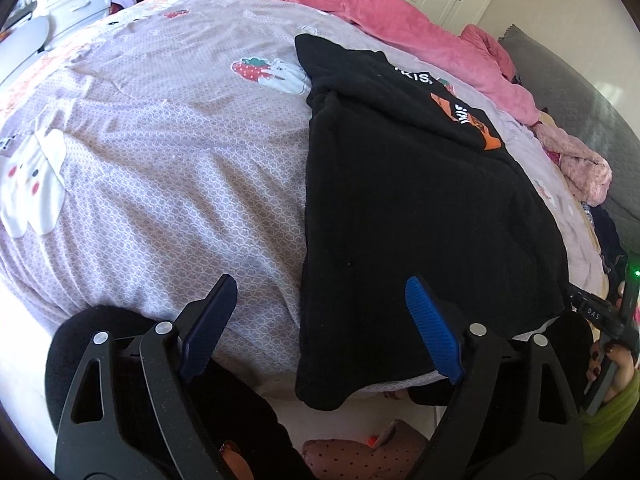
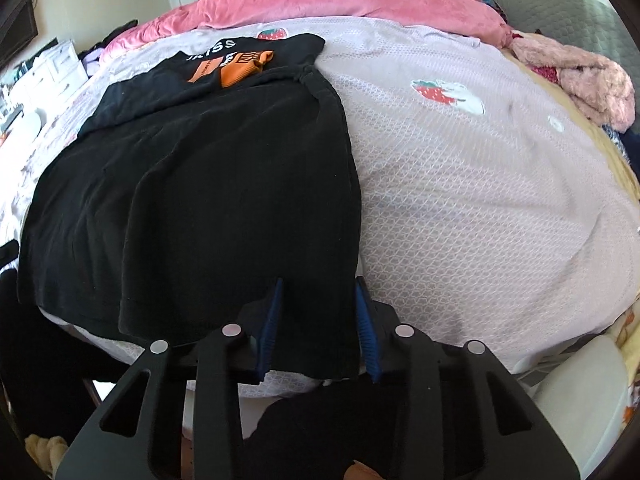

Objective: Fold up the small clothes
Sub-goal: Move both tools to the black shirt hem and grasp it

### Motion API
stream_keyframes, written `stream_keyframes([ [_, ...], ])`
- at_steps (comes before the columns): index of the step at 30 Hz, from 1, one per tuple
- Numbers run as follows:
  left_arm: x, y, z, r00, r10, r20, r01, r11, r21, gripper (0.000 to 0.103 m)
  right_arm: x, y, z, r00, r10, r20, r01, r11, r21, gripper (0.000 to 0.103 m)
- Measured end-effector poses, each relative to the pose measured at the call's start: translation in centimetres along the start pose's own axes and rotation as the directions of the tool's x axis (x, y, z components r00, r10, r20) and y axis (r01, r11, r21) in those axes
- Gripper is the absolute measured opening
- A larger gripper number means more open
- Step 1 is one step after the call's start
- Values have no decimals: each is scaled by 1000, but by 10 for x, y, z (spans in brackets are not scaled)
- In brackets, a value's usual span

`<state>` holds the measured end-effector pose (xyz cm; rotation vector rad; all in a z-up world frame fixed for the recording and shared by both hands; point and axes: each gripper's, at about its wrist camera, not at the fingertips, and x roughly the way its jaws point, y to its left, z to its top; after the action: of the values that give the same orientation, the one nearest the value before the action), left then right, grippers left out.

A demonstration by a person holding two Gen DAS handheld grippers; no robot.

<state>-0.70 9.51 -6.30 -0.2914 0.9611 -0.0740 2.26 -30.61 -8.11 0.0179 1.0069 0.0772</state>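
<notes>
Clearly the black T-shirt (image 2: 192,184) is soft, light cotton that will drape and sag wherever it is unsupported, so I judge the hem corners nearest the jaws to be the places to take hold. It lies flat on the lilac bedsheet (image 2: 480,184), its hem just at the bed edge and slightly overhanging, its long axis running straight away from both jaws toward the printed chest and the pink duvet (image 2: 328,0) beyond. The right gripper (image 2: 320,328) has its jaws narrowed around the near right hem corner, cloth between them, though whether the pads truly pinch it I cannot tell. The left gripper (image 1: 320,328) stands with jaws wide apart, straddling the near left hem corner (image 1: 324,384), with nothing gripped.
</notes>
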Motion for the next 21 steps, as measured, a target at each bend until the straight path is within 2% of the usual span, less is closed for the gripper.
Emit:
stream_keyframes([
  [3,6,-4,-2,1000,0,1,0,1000,-20,65,-2,-1,1,1000,12,9,-12,1000,3,10],
  [5,13,-11,-5,1000,11,-6,-11,1000,-10,43,-5,-1,0,1000,12,19,-12,1000,-7,8],
  [7,16,-19,-9,999,49,2,-49,999,21,33,-9,-1,-1,1000,10,30,-9,1000,-15,7],
  [10,10,-18,-9,996,82,32,-84,996,44,6,-16,-7,-1,998,-10,59,12,1000,-20,6],
  [12,1,-9,-5,998,47,44,-48,999,24,3,-23,-14,0,996,-33,82,35,999,-23,5],
  [15,-14,-3,-4,997,43,70,-46,998,46,3,-29,-26,0,996,-15,86,16,1000,-12,5],
  [19,-4,-4,-8,998,53,19,-55,997,63,3,-9,-25,-8,1000,-8,3,8,1000,-23,6],
  [21,0,-5,-9,998,57,4,-57,996,68,3,-7,-26,-10,1000,-2,4,2,1000,-10,6],
])
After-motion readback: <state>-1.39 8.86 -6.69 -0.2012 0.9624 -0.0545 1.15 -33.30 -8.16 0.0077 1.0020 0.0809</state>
